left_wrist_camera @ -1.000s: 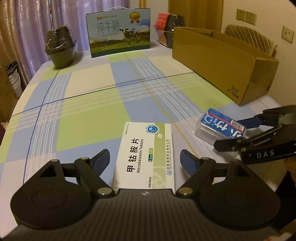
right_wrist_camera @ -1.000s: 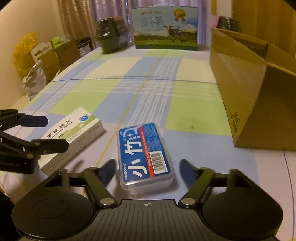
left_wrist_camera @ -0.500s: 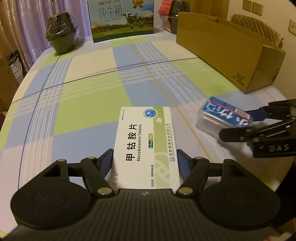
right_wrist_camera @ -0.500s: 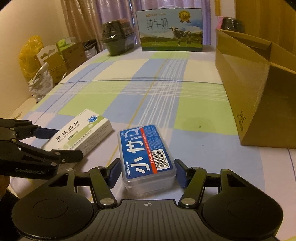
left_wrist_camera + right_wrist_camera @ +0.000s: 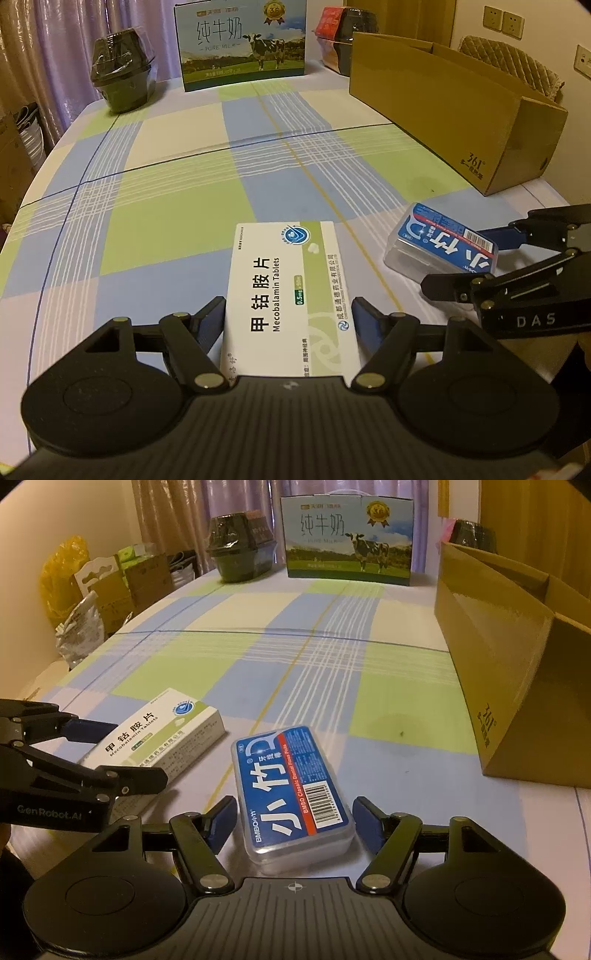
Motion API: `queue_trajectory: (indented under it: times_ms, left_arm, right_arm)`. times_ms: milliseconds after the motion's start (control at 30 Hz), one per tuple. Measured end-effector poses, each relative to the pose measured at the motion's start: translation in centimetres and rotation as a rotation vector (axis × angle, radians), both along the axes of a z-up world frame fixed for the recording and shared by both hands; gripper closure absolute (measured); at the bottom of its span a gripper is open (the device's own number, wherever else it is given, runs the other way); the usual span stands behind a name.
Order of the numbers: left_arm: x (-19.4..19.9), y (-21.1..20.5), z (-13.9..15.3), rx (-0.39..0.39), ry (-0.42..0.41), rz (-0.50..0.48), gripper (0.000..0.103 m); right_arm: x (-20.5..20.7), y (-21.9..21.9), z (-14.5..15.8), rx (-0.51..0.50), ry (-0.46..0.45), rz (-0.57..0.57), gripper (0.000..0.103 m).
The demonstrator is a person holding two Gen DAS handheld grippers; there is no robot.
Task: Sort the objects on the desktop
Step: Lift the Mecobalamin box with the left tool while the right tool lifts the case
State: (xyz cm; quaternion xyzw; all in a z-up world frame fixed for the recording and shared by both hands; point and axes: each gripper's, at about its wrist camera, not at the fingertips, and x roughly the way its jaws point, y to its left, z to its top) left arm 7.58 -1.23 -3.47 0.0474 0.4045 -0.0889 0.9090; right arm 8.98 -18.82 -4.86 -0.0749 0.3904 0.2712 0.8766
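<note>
**Op:** Left wrist view. My left tongs straddle the near end of the tablet box, which lies flat on the worktop. Left pad touches the box edge or nearly so; a sliver of gap shows at the right pad. Partly closed, nothing clamped yet, by my reading.

**Log:** Advice for the close?

**Op:** Keep the tongs level and square to the long sides, squeeze gently. It's thin card, so it will likely dent under a hard pinch. Lift straight up only once both pads bear.

**Log:** Right wrist view?

**Op:** Right tongs flank the near end of the floss-pick case, clear plastic with a blue label, also flat on the worktop. Small gaps both sides; open around it, not gripping. The case sits near the tablet box, with a strip of cloth between.

**Log:** Risks?

**Op:** Rounded, slick walls; I judge it could squirt forward. Grip low, centred on the body. The open cardboard box stands to the right, probably the drop point, though I can't confirm that.
</note>
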Motion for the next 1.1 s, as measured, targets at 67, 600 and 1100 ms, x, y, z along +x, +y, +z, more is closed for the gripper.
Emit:
queue_trajectory:
  times_ms: [67,600,1100]
  left_arm:
    - [0.1,0.0,0.0,0.001,0.000,0.003,0.033]
    - [0.3,0.0,-0.3,-0.001,0.008,0.013,0.033]
    - [-0.1,-0.5,0.1,0.019,-0.014,0.010,0.036]
  right_arm:
    - [-0.1,0.1,0.0,-0.005,-0.011,0.008,0.036]
    - [0.0,0.9,-0.3,-0.029,-0.039,0.051,0.041]
    - [-0.3,1.2,-0.1,-0.026,-0.059,0.059,0.048]
